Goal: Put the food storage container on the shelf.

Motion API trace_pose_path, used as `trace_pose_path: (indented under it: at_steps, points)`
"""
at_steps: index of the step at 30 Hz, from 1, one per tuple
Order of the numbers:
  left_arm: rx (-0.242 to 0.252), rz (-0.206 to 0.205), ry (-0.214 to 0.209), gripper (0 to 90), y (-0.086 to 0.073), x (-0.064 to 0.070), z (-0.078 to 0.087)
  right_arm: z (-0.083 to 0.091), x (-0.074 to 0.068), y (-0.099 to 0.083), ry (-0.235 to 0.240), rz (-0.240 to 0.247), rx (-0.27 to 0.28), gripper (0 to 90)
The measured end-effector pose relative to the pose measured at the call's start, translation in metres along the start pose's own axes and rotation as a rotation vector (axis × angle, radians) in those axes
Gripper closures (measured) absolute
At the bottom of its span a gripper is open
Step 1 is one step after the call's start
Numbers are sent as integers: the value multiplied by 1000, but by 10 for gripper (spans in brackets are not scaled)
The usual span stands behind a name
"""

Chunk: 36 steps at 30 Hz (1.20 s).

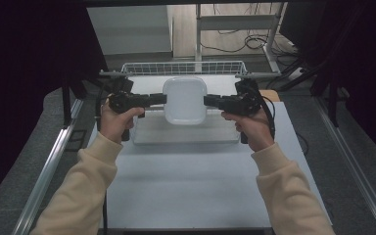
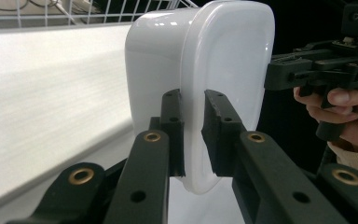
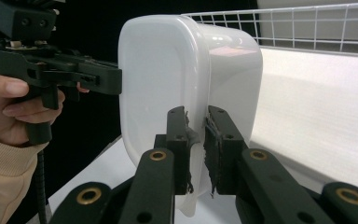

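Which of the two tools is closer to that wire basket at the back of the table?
Neither clearly. The left tool grips the white container by its left rim and the right tool by its right rim, both level, about equally short of the wire basket.

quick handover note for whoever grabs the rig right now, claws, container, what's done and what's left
Left claw: shut on the rim of the white container, on its left side.
Right claw: shut on the rim of the opposite side.
Container: held between both claws, above the clear tray on the table. The gripper views show it lifted, the rim pinched from both sides. Wire basket stands at the far edge.
Done: both grasps made, container raised.
Left: carry it on and set it down; where it goes can't be told. Keep both grips even so it stays level.
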State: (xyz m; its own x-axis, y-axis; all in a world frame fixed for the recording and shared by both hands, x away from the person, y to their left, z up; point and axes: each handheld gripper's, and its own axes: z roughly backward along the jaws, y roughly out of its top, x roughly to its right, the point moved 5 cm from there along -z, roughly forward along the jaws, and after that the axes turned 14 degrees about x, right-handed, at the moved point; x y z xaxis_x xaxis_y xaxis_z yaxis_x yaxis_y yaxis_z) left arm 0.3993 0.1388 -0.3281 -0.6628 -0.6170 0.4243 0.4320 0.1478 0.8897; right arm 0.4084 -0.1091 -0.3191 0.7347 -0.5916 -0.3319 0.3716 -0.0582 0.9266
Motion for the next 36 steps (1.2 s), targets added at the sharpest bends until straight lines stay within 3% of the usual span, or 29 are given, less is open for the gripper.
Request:
trace_pose_path:
  at_steps: [5, 12, 15, 22, 23, 24, 26, 30, 31, 32, 36]
  points:
    - [-13, 0, 11, 796, 12, -4, -6, -6, 8, 10, 8, -7, 1, 800]
    - [-34, 31, 30, 796, 31, -23, -22, -24, 26, 26, 2, -40, -19, 799]
    - [-47, 72, 33, 795, 35, -34, -32, -34, 37, 31, -10, -80, -39, 797]
    - [-60, 185, -2, 793, 45, -59, -46, -50, 56, 42, -20, -162, -74, 780]
    - [-60, 185, -2, 789, 45, -59, -46, -53, 59, 43, -22, -182, -82, 773]
    - [-69, 243, 12, 781, 46, -67, -52, -57, 62, 45, -30, -202, -90, 761]
    - [-79, 279, 28, 758, 46, -74, -58, -63, 65, 47, -45, -224, -105, 729]
    - [-74, 351, 20, 737, 45, -84, -67, -73, 79, 45, -86, -297, -131, 691]
    - [-74, 351, 20, 736, 45, -84, -67, -73, 79, 45, -86, -297, -131, 691]
    - [-70, 392, 17, 732, 45, -88, -70, -77, 87, 44, -85, -351, -129, 679]
    - [-72, 417, 27, 703, 41, -94, -75, -83, 96, 38, -78, -404, -135, 637]
